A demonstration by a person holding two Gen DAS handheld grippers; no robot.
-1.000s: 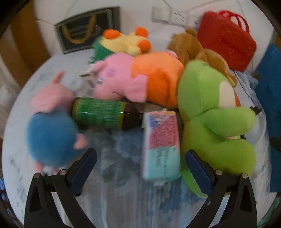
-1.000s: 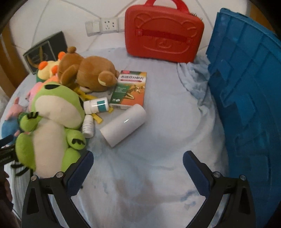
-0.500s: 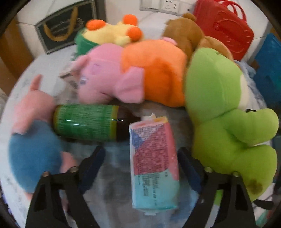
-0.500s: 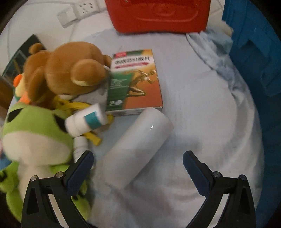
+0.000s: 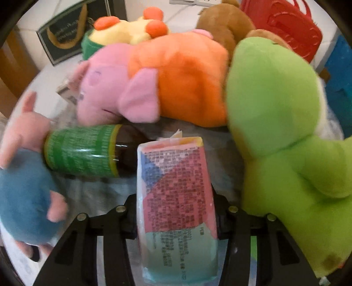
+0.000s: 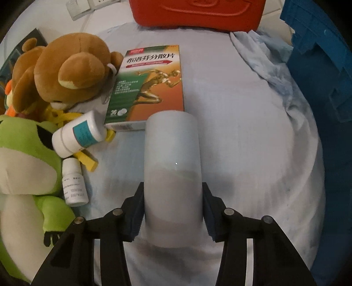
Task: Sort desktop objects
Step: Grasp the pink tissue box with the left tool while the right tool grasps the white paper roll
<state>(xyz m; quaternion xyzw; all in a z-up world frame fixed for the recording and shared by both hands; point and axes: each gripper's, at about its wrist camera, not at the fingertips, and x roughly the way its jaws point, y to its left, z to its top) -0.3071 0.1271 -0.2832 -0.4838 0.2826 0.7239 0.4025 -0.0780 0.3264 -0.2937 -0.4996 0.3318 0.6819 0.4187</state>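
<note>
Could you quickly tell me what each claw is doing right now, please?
Left claw: closed on the tissue pack.
Right claw: closed on the white cylinder.

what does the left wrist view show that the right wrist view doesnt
Only the left wrist view shows the left gripper shut on the pink and teal wrapped packet, the green-labelled dark bottle, the pink and orange plush pig and the blue plush toy.

Only the right wrist view shows the right gripper shut on the pale grey cylinder, the green and orange medicine box and two small white bottles.

Both show the green frog plush, the brown bear plush and the red plastic case.
</note>
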